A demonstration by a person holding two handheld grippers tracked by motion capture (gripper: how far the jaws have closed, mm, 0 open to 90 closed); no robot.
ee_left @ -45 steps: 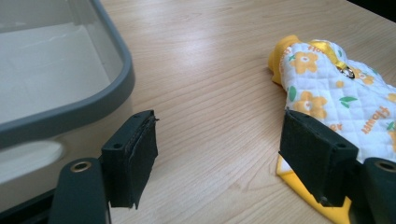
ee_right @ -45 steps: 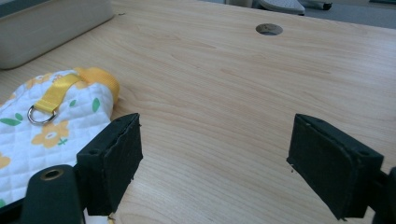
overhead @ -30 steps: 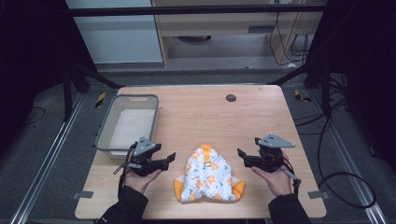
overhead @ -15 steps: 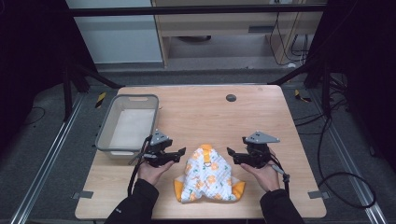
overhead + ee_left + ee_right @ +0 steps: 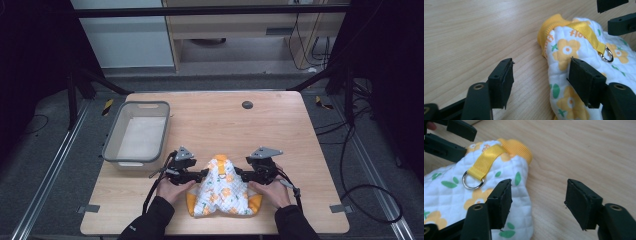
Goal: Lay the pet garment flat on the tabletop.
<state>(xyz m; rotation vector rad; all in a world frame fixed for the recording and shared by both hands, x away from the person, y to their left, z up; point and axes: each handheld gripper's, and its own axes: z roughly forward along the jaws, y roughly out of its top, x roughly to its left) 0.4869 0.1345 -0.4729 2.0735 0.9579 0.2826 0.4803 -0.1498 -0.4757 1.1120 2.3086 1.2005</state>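
Quilted white cloth printed with orange flowers and green leaves makes up the small garment (image 5: 222, 190), which is laid flat on the wooden table (image 5: 280, 125) close to its near edge, with orange ribbed cuffs at the near corners and an orange collar at the far tip. A yellow ribbon (image 5: 486, 160) with a metal ring (image 5: 472, 180) is seen along the garment's top. The left gripper (image 5: 202, 175) is held just beside the garment's left edge, jaws spread apart and nothing clasped; in the left gripper view one jaw is seen over the cloth and the other over bare wood. The right gripper (image 5: 240, 174) is placed likewise at the garment's right edge, jaws parted and empty, one jaw over the cloth and the other over wood. Beyond the garment a wide stretch of bare wood is left free up to a dark round disc (image 5: 247, 104) near the far edge. A grey bin (image 5: 116, 135) is set well to the garment's far left, at the table's left edge. Compared with half a second ago, both grippers have been brought inward from positions apart from the garment to its two sides
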